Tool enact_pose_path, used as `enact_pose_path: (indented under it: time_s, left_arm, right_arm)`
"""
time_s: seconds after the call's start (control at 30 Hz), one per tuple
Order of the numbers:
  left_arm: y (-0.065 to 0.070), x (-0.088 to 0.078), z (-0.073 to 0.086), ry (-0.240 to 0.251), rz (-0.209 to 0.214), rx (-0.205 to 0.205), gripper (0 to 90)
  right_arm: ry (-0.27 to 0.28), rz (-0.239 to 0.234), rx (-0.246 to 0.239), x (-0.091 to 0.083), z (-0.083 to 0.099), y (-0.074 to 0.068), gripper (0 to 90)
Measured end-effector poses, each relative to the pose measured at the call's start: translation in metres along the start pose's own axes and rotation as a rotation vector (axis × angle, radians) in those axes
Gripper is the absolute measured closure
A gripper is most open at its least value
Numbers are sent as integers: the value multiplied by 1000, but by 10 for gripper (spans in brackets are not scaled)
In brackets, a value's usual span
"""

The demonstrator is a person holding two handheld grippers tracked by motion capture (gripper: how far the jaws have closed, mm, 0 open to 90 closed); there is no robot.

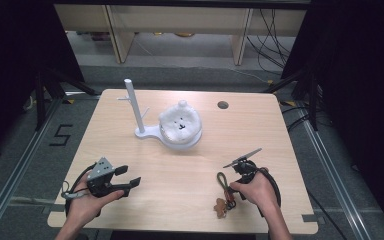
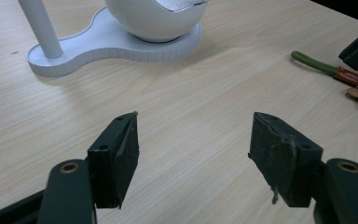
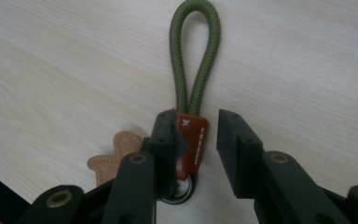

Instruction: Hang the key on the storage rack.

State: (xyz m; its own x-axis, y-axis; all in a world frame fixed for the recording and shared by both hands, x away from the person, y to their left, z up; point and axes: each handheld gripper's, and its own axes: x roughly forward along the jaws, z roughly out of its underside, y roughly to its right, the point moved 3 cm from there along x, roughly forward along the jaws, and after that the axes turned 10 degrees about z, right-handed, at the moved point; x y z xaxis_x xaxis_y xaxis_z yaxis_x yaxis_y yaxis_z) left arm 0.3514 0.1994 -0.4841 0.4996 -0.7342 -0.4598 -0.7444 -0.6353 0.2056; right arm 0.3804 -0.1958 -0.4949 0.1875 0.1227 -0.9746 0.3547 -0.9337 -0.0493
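Note:
A keychain (image 1: pixel 224 192) lies on the wooden table (image 1: pixel 190 165) near its front right. It has a green cord loop (image 3: pixel 193 51), a red-brown tag (image 3: pixel 193 140), a metal ring and a tan leather charm (image 3: pixel 114 158). My right gripper (image 3: pixel 196 128) points down at it with its jaws on either side of the tag. One pad touches the tag and a gap is left at the other. My left gripper (image 1: pixel 130 176) rests open near the front left, nothing between its jaws (image 2: pixel 193 140). Its view also takes in the cord (image 2: pixel 317 65).
A white stand with an upright post (image 1: pixel 130 107) and a flat base (image 2: pixel 98 46) sits mid-table. On it is a white bowl (image 1: pixel 180 122) holding a plush bear. A cable hole (image 1: pixel 223 105) lies at the back right. Dark frames and cables flank the table.

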Motion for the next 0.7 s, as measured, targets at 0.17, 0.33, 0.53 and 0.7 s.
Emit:
enact_pose_path:
  time_s: [0.17, 0.33, 0.53, 0.7]
  left_arm:
    - [1, 0, 0, -13, 0, 10, 321]
    - [0, 1, 2, -15, 4, 10, 321]
    - [1, 1, 1, -9, 6, 8, 321]
    - [1, 1, 2, -13, 7, 5, 322]
  right_arm:
    - [-36, 11, -2, 2, 0, -5, 664]
    - [-42, 2, -19, 7, 1, -6, 657]
    - [-61, 24, -21, 9, 0, -10, 657]
    - [-69, 39, -33, 9, -1, -13, 662]
